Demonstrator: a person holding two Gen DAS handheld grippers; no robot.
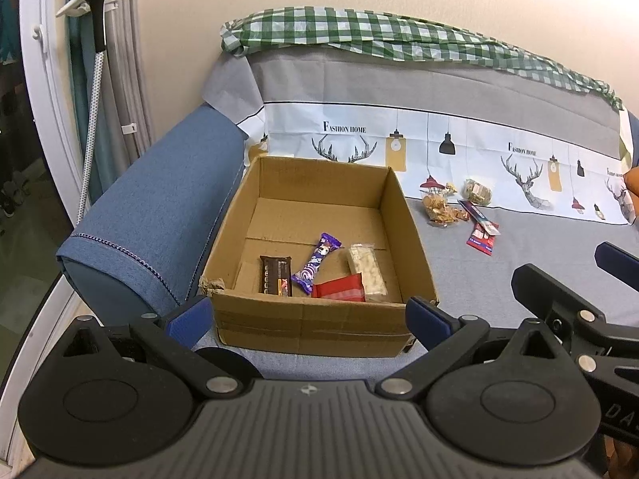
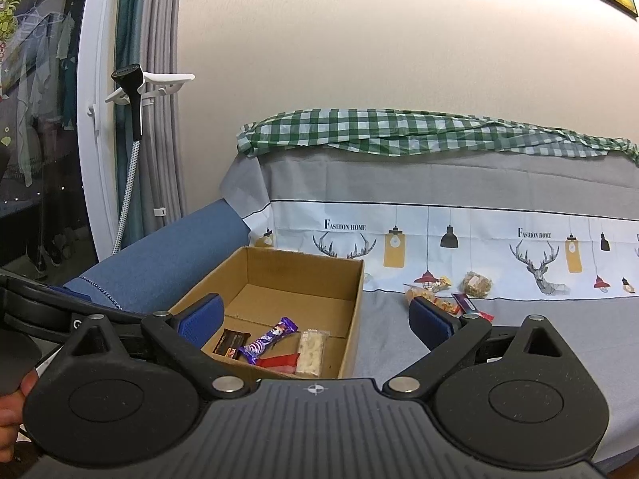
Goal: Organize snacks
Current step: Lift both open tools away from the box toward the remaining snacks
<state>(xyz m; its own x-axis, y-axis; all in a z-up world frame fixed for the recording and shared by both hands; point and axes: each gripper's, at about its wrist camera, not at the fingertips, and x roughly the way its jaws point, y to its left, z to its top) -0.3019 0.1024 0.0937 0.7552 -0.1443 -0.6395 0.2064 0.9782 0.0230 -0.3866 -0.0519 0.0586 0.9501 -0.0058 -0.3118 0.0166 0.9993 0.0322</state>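
Both tools match: the left gripper [image 1: 307, 321] has matte black linkage arms, silver rivets at the pivots, two big round discs and a ribbed grey centre plate stamped with a small compass-like mark. Its fingers [image 1: 189, 323] carry blue ridged pads. Same build on the right gripper [image 2: 317, 321]. Bare fingertips of the person's hand [image 2: 10, 419] show at the edge.

In the right wrist view, a blue gripper pad [image 2: 429, 321] covers part of the loose snack packets [image 2: 475, 284] on the grey sofa cover. Print on the boxed wrappers [image 1: 315, 265] is too small to read. An orange object [image 1: 633, 183] is cut off at the left view's edge.
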